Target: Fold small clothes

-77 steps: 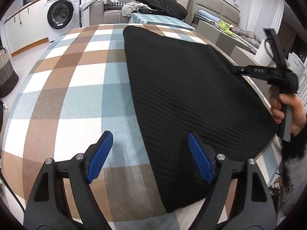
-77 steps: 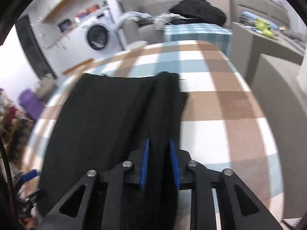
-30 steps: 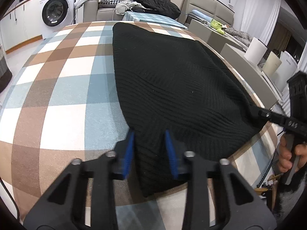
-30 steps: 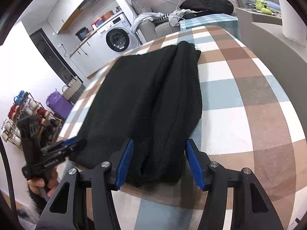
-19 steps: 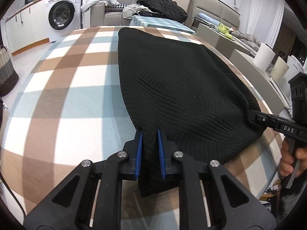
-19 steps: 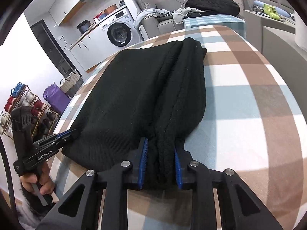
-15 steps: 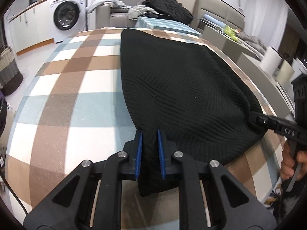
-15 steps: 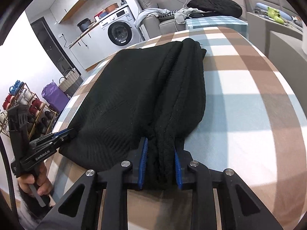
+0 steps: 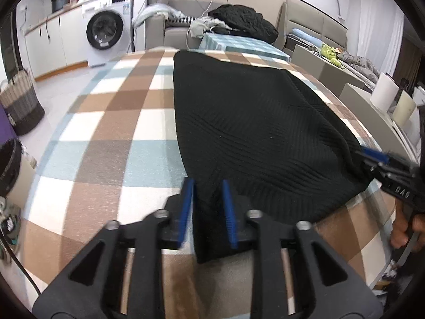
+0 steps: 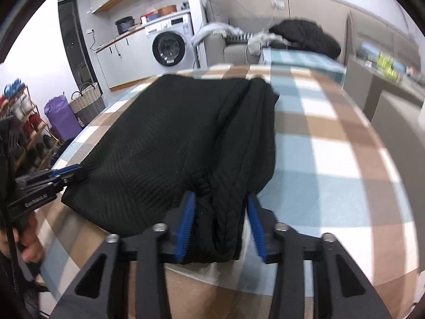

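A: Left wrist: L gripper [image 9: 207, 212] at near L corner of knit [image 9: 260, 138], jaws just been opening, pads off the cloth between them.
B: R gripper [image 10: 220, 226]?
A: Same, just been opening, bunched R hem loose between. Knit flat on checked table [image 9: 106, 133].

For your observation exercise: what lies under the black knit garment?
Under the garment lies the checked tablecloth, showing all round it and at the near edge. The cloth directly beneath is covered, so anything there cannot be seen.
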`<state>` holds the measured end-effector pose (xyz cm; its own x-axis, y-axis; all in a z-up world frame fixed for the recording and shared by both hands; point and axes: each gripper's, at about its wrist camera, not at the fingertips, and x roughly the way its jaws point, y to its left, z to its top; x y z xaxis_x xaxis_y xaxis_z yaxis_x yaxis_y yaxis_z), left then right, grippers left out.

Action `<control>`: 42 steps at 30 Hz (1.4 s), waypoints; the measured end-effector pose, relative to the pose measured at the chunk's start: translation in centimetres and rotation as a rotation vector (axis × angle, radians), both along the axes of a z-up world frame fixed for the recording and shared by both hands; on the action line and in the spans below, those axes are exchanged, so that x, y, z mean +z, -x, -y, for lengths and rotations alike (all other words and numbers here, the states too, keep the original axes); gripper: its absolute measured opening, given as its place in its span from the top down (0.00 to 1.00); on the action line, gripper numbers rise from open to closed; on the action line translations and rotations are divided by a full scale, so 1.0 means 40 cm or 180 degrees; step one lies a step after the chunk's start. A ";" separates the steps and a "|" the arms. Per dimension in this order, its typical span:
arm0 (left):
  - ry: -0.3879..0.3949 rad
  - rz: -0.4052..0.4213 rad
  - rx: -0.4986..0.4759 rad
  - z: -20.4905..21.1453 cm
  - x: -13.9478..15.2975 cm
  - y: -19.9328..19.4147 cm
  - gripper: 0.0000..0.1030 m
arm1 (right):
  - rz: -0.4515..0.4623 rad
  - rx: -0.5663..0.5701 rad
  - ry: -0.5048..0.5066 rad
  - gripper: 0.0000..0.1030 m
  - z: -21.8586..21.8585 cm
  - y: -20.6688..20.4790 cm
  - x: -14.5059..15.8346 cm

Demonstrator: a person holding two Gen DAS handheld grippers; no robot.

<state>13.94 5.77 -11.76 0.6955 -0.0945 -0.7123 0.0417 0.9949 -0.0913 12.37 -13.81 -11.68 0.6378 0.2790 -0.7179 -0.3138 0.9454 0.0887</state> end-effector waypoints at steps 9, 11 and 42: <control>-0.0134 0.0708 0.0013 0.006 0.095 0.112 0.05 | 0.0583 0.0289 -0.0161 0.00 0.011 0.077 0.094; -0.0091 0.0821 0.0033 0.002 0.112 0.125 0.01 | 0.0636 0.0338 -0.0167 0.00 0.008 0.093 0.098; -0.0025 0.0947 -0.0099 0.006 0.084 0.131 0.01 | 0.1065 0.0419 -0.0381 0.00 0.022 0.158 0.095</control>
